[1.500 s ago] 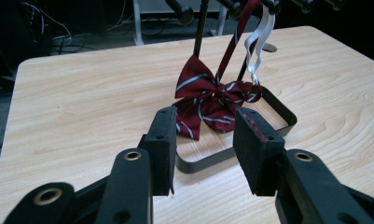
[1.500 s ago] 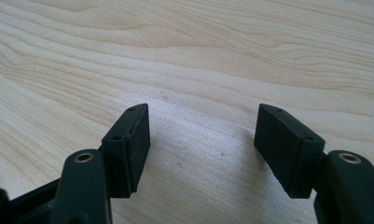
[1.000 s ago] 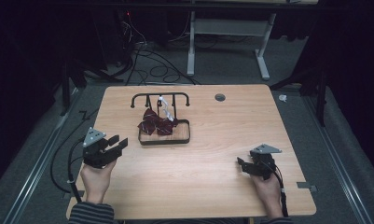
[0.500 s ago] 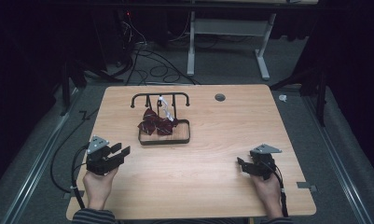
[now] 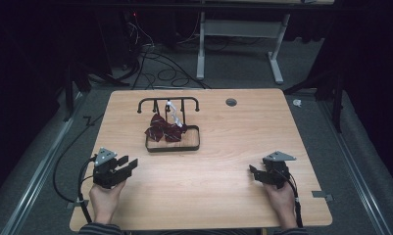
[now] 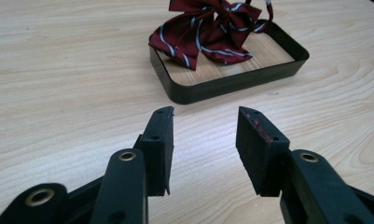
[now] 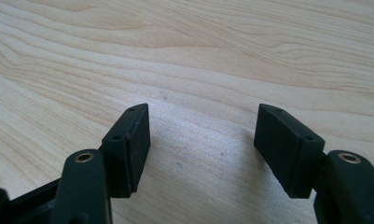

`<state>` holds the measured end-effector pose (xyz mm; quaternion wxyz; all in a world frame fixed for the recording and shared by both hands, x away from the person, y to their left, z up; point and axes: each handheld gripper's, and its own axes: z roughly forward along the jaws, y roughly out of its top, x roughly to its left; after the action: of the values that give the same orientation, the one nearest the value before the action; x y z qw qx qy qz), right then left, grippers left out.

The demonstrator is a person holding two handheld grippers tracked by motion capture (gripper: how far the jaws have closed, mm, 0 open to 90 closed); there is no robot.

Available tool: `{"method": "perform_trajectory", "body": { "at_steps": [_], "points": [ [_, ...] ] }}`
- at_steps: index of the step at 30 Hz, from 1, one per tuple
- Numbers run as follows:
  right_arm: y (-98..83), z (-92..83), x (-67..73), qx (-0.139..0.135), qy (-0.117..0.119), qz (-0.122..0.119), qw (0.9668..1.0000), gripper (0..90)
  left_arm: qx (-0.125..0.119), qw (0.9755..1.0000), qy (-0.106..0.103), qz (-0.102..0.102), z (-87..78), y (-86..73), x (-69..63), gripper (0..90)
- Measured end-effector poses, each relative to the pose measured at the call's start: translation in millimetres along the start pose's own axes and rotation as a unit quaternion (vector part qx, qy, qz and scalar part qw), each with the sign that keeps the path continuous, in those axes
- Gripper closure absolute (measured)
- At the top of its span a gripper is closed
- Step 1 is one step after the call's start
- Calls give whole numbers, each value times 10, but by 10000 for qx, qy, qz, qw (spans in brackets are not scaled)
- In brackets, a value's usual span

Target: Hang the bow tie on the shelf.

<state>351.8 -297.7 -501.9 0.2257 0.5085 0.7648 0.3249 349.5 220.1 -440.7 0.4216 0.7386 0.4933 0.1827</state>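
A black-rimmed tray (image 5: 190, 146) with a wooden bottom sits at the table's middle left, and dark red striped bow ties (image 5: 163, 129) are piled in its far part. A black bar rack (image 5: 168, 101) rises behind the tray. In the left gripper view the tray (image 6: 231, 83) and bow ties (image 6: 201, 28) lie just ahead of my jaws. My left gripper (image 5: 126, 165) (image 6: 204, 128) is low over the table near the front left, open and with nothing in it. Near the front right my right gripper (image 5: 254, 172) (image 7: 201, 128) is open over bare wood.
A round cable hole (image 5: 231, 102) is set in the table's far middle. A small grey bracket (image 5: 321, 195) sticks out at the right edge. Cables (image 5: 150, 63) and a white desk frame (image 5: 238, 34) stand on the floor behind the table.
My left gripper has sunk toward the table and come a little nearer the front edge. The right gripper, tray and bow ties have not moved.
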Motion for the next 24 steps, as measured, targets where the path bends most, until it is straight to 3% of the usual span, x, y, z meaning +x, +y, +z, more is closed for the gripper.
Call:
{"method": "perform_trajectory", "body": {
  "at_steps": [7, 18, 24],
  "points": [
    [0, 0, -2, -3, 4, -4, 10000, 375, 53, 10000, 41, -12, 31, -42, 7, 565],
    [0, 0, -3, -3, 5, -2, 10000, 375, 114, 9998, 13, -190, 99, -158, 40, 552],
    [0, 0, -2, -3, 4, -3, 10000, 375, 196, 9996, 134, -164, 157, -230, 43, 548]
  ]
}}
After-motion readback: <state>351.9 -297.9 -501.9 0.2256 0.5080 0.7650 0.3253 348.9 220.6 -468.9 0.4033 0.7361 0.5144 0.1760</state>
